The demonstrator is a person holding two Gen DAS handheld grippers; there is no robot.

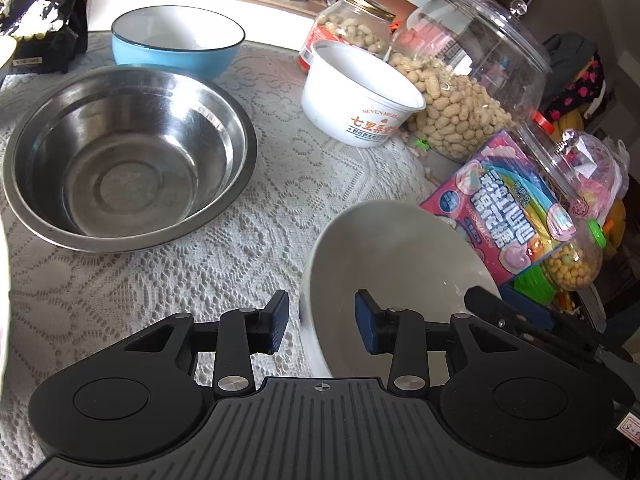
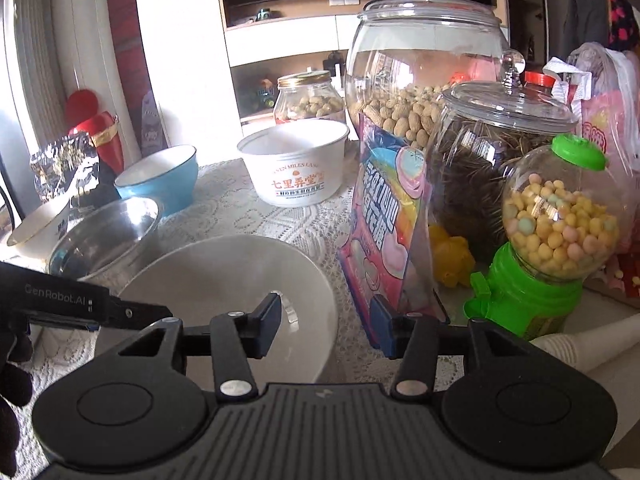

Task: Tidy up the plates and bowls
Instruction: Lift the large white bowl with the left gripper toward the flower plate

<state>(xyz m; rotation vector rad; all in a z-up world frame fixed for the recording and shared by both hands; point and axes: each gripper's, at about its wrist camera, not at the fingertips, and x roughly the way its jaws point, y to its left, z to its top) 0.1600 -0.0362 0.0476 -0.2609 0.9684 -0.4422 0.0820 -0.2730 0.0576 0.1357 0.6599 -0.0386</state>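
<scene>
The white bowl (image 1: 384, 264) stands on the lace cloth (image 1: 248, 240) of the bench, at the near right part, just beside the pink marshmallow bag (image 1: 508, 204); my left tongs (image 1: 322, 324) are wide apart and straddle its left rim, one finger outside the wall and one over the inside; I cannot tell if the pads touch the rim; in the right wrist view the same white bowl (image 2: 224, 280) lies under my right tongs (image 2: 326, 326), which are also wide, with the left finger over the inside of the bowl and the right finger outside, in front of the marshmallow bag (image 2: 384, 220); nothing is gripped by them; the other tool shows at the left edge of that view, near the bowl's rim.

To the left of the white bowl stands the steel bowl (image 1: 128, 156), apart from it; behind the steel bowl is the blue bowl (image 1: 176, 40), white inside; to the right of the blue one stands the white paper tub (image 1: 360, 96) with red letters.

Behind the tub is a small peanut jar (image 1: 352, 28) with a gold lid; beside it a big glass jar (image 1: 472, 76) holds peanuts; in the right wrist view I see also a lidded jar of dark seeds (image 2: 488, 152) and a green candy dispenser (image 2: 556, 236) full of small round balls.
</scene>
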